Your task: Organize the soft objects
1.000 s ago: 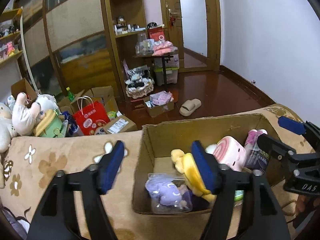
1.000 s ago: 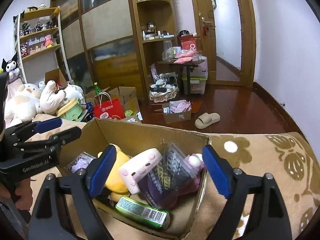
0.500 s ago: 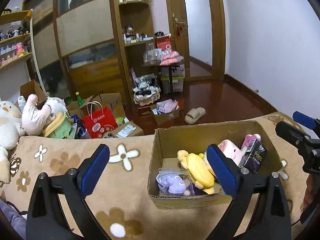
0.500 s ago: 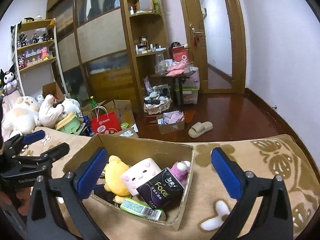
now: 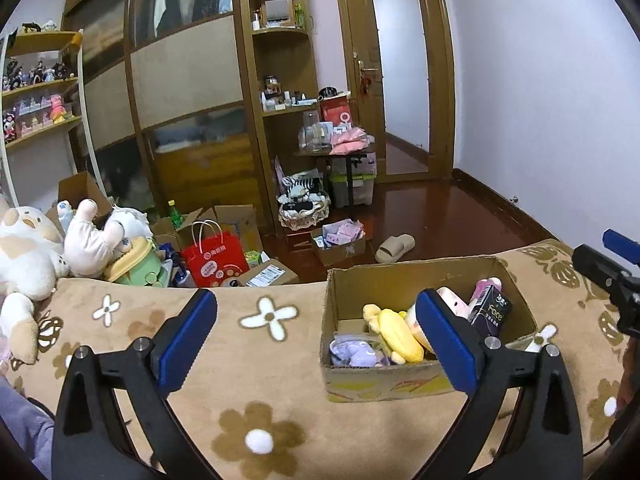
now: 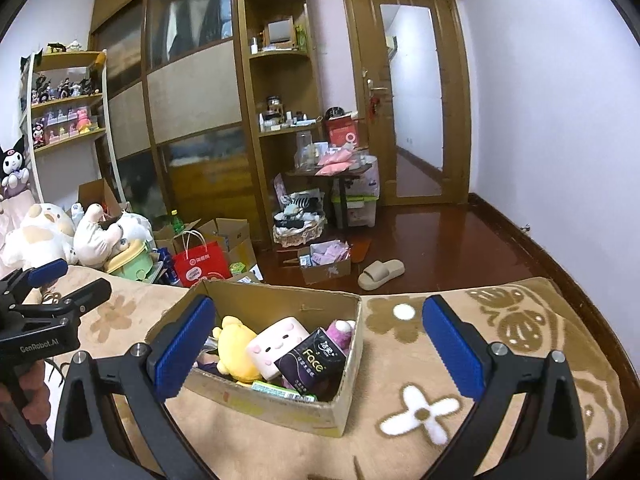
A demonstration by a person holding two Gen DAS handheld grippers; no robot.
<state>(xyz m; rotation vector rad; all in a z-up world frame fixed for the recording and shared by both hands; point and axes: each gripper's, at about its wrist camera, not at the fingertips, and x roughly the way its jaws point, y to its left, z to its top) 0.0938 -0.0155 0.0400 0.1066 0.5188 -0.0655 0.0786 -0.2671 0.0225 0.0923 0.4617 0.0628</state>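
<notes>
Cardboard box (image 6: pixel 280 408) sits on the flowered brown blanket (image 5: pixel 256 360), crammed w/ soft stuff: yellow plush (image 6: pixel 236 348) lying lengthwise toward the near wall, pink square plush (image 6: pixel 276 344) face-up, purple "Face" tissue pack (image 6: pixel 312 360) tilted. Left tongs (image 5: pixel 316 344) and right tongs (image 6: pixel 316 348) both spread wide, holding nothing, hovering above the box. The left one reads "GenRobot.AI".

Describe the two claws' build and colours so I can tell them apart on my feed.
They look identical: the left claw and right claw each have two black angular arms with triangular cut-outs, silver bolt heads, and ribbed blue pads on the inner faces. From the right wrist view, the left claw's body carries white "GenRobot.AI" lettering. No cables show.
</notes>
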